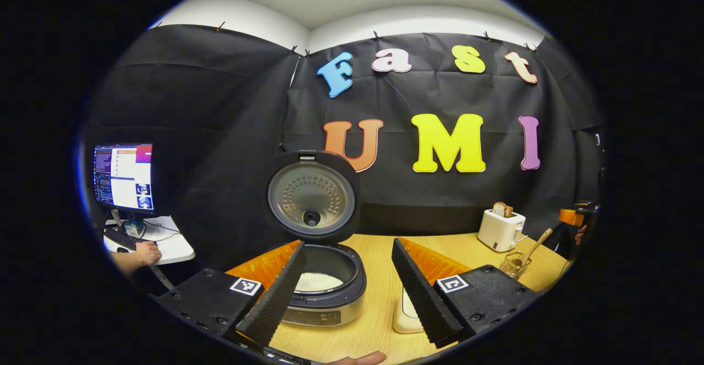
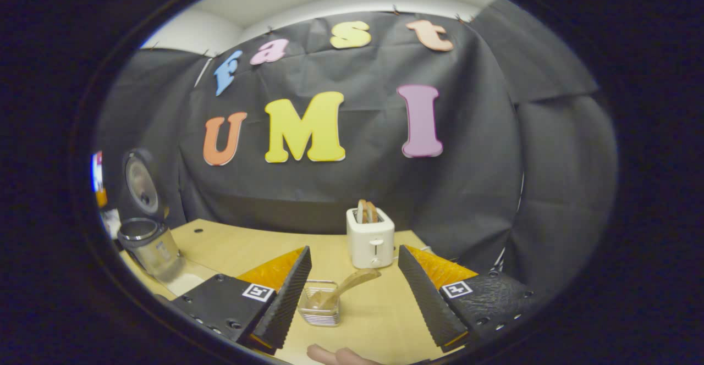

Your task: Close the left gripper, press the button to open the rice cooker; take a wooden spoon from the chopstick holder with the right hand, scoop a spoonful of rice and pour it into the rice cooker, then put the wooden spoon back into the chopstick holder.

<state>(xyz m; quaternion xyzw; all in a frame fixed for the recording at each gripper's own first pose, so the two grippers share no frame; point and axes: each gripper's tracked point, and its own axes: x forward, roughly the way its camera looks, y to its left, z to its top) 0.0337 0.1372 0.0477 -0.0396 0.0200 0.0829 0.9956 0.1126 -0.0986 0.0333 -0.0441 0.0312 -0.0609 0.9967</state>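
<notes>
- Left gripper view: the left gripper (image 1: 347,293) has its jaws spread wide with nothing between them, hanging just in front of the rice cooker (image 1: 324,291).
- Rice cooker: it stands on the wooden table (image 1: 379,255) with its lid (image 1: 312,195) swung upright; white rice (image 1: 318,282) lies in the inner pot.
- A pale flat dish (image 1: 406,313) sits just right of the rice cooker, partly hidden behind the gripper's right finger.
- Well to the right of the rice cooker, a white toaster (image 1: 500,229) holds a slice of bread; near it, toward the front edge, the wire chopstick holder (image 1: 515,266) carries the wooden spoon (image 1: 533,247), handle leaning up and right.
- Far left of the rice cooker, a person's hand (image 1: 147,253) rests on a side desk below a lit monitor (image 1: 124,178).
- Right gripper view: the right gripper (image 2: 352,299) is also wide open and grips nothing; the chopstick holder (image 2: 320,303) stands between its fingers, apart from both, with the wooden spoon (image 2: 346,287) leaning right. The toaster (image 2: 370,238) stands just behind the holder, the rice cooker (image 2: 147,244) far to its left.
</notes>
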